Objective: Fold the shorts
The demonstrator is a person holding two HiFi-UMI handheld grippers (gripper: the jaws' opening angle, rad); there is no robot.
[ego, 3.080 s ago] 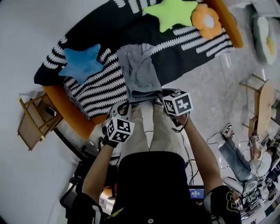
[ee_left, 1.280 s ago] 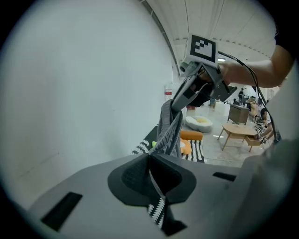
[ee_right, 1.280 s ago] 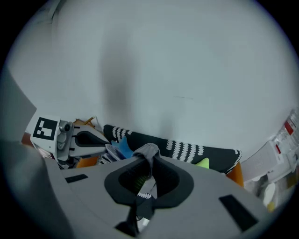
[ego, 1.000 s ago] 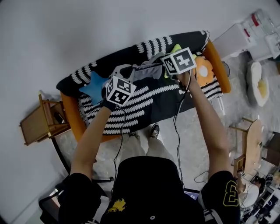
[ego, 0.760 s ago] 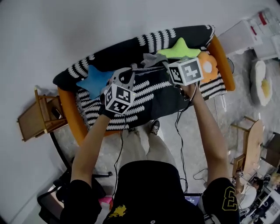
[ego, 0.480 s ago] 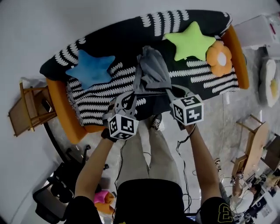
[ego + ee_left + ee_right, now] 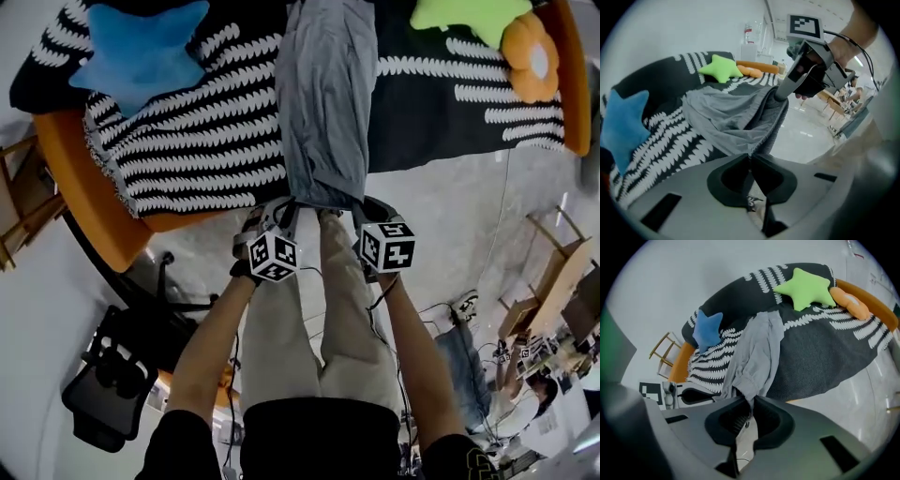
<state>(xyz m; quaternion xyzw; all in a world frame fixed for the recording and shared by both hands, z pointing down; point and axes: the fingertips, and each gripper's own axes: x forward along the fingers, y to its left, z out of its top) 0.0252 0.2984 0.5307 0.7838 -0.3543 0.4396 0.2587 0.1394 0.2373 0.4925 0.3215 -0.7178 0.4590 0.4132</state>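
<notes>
Because the left tongs (image 7: pixel 750 158) and right tongs (image 7: pixel 751 401) are each pinched shut on only a thin bit of the near edge of the soft grey fabric shorts (image 7: pixel 323 103), I judge that a tug could slip one corner free and bunch the cloth. The shorts stretch straight away from both tongs, across the black-and-white patterned sofa (image 7: pixel 187 141) beyond them.

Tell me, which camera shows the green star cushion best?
The right gripper view: the green star lies whole on the sofa. The head view crops it at the top edge; the left gripper view shows it small, from a low angle.
</notes>
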